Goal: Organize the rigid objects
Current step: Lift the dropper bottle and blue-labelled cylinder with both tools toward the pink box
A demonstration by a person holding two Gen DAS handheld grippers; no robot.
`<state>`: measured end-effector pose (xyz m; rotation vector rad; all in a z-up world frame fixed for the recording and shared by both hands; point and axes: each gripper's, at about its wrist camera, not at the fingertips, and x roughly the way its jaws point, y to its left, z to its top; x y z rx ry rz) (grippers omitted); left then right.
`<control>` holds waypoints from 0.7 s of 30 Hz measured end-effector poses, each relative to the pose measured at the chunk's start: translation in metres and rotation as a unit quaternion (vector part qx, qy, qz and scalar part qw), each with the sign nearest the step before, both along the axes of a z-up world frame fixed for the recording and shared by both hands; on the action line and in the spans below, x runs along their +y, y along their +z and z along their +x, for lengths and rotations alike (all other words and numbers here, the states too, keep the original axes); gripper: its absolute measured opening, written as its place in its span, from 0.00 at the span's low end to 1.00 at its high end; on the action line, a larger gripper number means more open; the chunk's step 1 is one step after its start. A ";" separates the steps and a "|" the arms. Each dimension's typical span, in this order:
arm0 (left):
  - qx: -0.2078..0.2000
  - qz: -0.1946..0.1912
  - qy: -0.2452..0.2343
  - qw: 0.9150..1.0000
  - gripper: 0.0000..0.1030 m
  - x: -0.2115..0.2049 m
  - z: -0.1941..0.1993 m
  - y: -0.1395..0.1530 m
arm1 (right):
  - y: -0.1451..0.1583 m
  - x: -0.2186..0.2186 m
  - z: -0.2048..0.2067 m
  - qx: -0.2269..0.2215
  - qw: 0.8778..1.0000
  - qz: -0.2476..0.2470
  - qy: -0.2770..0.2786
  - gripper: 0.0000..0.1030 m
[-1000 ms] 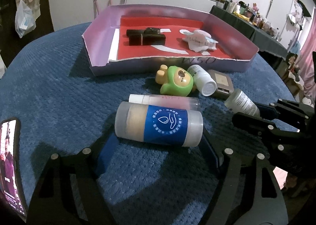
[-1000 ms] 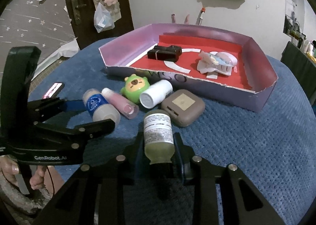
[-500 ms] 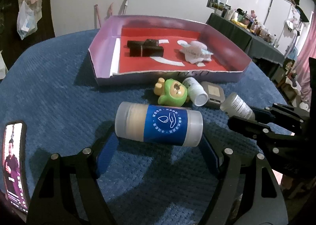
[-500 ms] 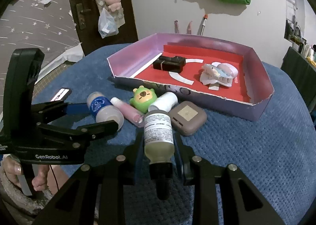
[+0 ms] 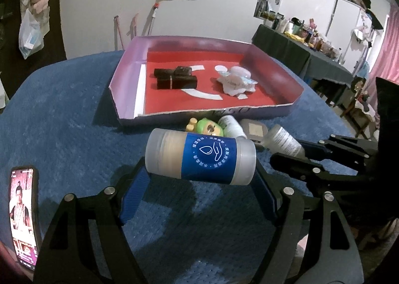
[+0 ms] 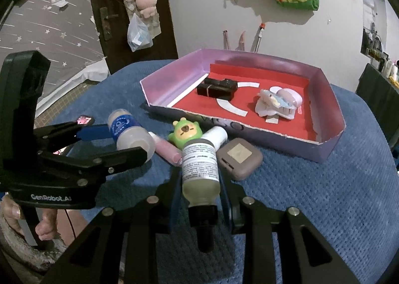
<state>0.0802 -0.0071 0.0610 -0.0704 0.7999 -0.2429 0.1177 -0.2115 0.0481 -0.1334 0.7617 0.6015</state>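
- We hold the blue-labelled jar (image 5: 200, 156) crosswise in our left gripper (image 5: 199, 179), its fingers clamped on the jar's two ends, lifted clear of the blue cloth (image 5: 62, 121).
- Our right gripper (image 6: 200, 184) pinches the clear bottle (image 6: 200, 171) by its sides, cap towards us.
- On the cloth beside them lie a pink tube (image 6: 165, 150), a green bear toy (image 6: 185, 133), a white bottle (image 6: 218, 135) and a brown compact (image 6: 239, 158).
- Beyond sits the purple tray (image 6: 172, 79), holding a black box (image 6: 217, 88) and a hair clip (image 6: 278, 103).
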 end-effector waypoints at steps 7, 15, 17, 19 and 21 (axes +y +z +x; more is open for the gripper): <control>-0.004 -0.001 -0.005 1.000 0.74 -0.003 0.008 0.007 | 0.004 0.000 0.003 -0.002 1.000 0.002 0.002 0.30; -0.011 -0.006 -0.015 1.000 0.74 -0.006 0.021 0.020 | 0.015 -0.004 0.014 -0.005 1.000 0.011 0.003 0.30; -0.012 -0.003 -0.020 1.000 0.74 -0.009 0.027 0.023 | 0.019 -0.005 0.018 -0.003 1.000 0.015 0.004 0.30; -0.011 -0.001 -0.025 1.000 0.74 -0.011 0.032 0.026 | 0.022 -0.007 0.023 0.001 1.000 0.018 0.006 0.30; -0.008 0.000 -0.030 1.000 0.74 -0.013 0.036 0.028 | 0.026 -0.009 0.028 0.005 1.000 0.021 0.008 0.30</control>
